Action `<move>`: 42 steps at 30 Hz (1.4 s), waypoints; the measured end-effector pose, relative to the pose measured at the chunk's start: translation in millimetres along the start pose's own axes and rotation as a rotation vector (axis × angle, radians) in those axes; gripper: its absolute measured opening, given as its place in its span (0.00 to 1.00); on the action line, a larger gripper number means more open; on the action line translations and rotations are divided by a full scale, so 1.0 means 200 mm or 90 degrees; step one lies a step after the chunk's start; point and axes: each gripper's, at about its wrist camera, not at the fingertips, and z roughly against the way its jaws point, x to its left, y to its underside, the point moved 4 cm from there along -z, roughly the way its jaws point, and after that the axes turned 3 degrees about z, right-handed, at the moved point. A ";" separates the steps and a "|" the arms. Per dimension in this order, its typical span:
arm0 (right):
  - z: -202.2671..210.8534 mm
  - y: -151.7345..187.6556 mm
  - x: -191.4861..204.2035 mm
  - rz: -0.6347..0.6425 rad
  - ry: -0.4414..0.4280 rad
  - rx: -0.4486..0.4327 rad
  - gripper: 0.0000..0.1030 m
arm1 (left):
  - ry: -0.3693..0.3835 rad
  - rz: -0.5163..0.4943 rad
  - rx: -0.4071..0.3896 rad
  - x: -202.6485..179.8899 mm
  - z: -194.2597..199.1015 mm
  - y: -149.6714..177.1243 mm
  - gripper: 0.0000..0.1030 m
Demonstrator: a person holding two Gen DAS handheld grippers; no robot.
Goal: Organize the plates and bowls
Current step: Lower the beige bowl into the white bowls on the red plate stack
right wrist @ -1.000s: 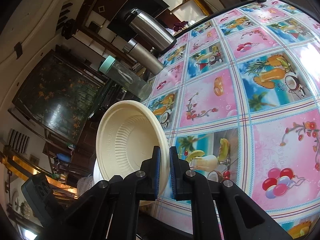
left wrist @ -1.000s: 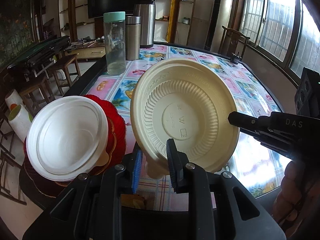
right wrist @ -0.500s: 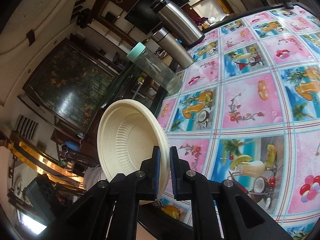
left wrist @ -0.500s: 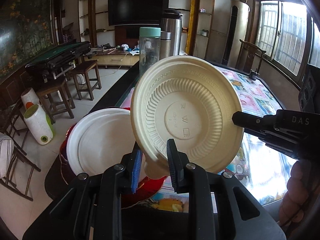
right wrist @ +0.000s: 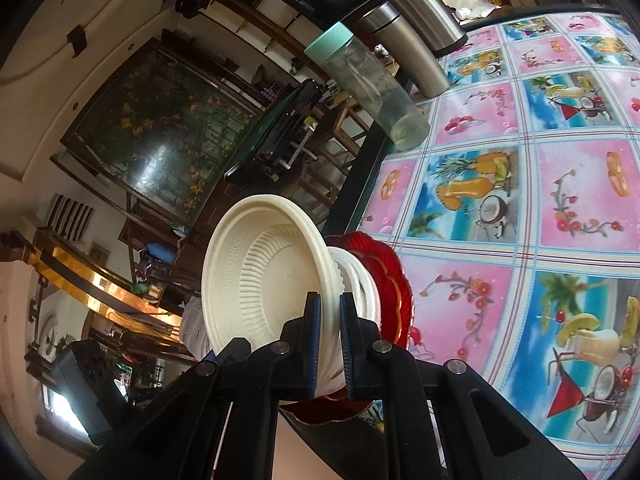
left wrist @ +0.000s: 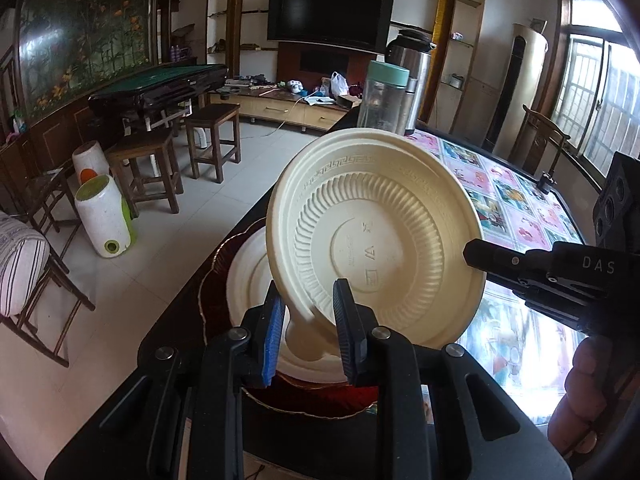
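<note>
A cream ribbed bowl [left wrist: 372, 240] hangs tilted in the air, its underside facing the left wrist camera. My left gripper [left wrist: 310, 320] is shut on its lower rim. My right gripper [left wrist: 474, 256] is shut on the rim at the right. In the right wrist view the cream bowl [right wrist: 256, 276] shows its inside, with the right gripper [right wrist: 330, 320] clamped on its edge. Just beneath and behind it a white plate [left wrist: 248, 280] [right wrist: 360, 280] rests on a red scalloped plate [left wrist: 218, 260] [right wrist: 396, 280] at the edge of the table [left wrist: 512, 208].
A clear bottle with a teal lid [left wrist: 382, 96] [right wrist: 368, 80] and steel flasks [left wrist: 412, 60] [right wrist: 412, 52] stand farther along the table edge. Wooden stools [left wrist: 152, 160] and a striped chair cushion [left wrist: 20, 264] are on the floor to the left. A hand [left wrist: 580, 400] grips the right tool.
Both grippers have carried the cream bowl left toward the table edge. The white plate on the red plate, formerly off to the left, now sits under the bowl.
</note>
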 end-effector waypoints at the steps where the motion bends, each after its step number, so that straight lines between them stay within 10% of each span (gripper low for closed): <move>1: -0.02 0.01 0.02 0.000 -0.003 0.005 0.10 | 0.000 0.009 0.004 0.03 0.00 0.00 0.22; 42: -0.23 0.03 -0.01 -0.049 0.034 0.153 0.13 | 0.058 0.023 0.170 0.14 -0.17 0.00 0.22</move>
